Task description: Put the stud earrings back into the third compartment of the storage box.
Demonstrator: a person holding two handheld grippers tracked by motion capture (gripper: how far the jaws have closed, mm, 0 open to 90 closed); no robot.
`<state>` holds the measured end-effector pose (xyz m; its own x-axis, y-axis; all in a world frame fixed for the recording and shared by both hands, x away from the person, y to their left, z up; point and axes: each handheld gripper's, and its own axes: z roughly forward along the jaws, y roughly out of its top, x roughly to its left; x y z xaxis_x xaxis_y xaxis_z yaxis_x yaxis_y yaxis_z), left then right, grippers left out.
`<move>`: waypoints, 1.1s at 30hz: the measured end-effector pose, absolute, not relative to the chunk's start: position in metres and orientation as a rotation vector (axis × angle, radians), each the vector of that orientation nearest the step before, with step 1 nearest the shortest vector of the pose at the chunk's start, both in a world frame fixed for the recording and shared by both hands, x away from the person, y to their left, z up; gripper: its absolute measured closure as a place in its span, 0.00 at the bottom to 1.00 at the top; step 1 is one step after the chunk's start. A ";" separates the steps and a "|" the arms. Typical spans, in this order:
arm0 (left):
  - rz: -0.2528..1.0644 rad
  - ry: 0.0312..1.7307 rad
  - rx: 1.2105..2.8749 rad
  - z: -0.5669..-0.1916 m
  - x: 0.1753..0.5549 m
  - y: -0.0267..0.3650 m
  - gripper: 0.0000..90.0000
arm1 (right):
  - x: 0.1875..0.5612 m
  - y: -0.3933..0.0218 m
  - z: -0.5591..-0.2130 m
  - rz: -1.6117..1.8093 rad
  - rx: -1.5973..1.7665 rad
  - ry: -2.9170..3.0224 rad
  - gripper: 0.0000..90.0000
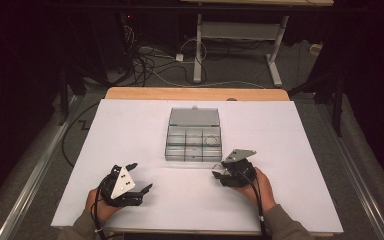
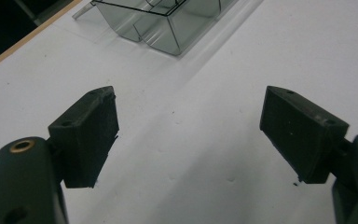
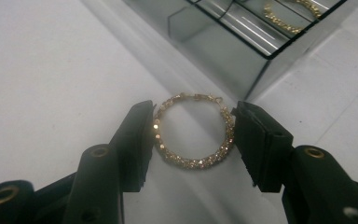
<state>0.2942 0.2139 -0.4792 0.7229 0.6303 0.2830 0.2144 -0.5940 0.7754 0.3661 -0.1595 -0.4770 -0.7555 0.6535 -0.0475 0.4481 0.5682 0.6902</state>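
1. High view: we hold the left gripper (image 1: 141, 177) with jaws wide apart over the white table (image 1: 130, 130); the right gripper (image 1: 219, 169) sits just beside the box (image 1: 194, 136).
2. Left gripper view: jaws spread, with bare table between them.
3. Right gripper view: both pads touch the gold bracelet (image 3: 193, 130), clamping it just above the table, near the box corner.

Left hand-held gripper (image 1: 139, 178): black body, grey three-cornered plate on top with dark holes, black cable trailing back along the wrist. Right hand-held gripper (image 1: 219, 170): same build. Jaws: matte black blocks, brass-ringed screw holes behind them. Sleeves (image 1: 285, 225) grey-olive.
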 end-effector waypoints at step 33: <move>0.710 0.629 2.173 -0.478 0.294 0.214 0.20 | 0.359 -0.159 -0.473 1.052 0.773 2.544 0.73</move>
<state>0.2938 0.2138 -0.4783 0.7251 0.6262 0.2866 0.2091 -0.5966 0.7748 0.3593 -0.1585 -0.4734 -0.8173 0.5739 -0.0522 0.3693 0.5912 0.7170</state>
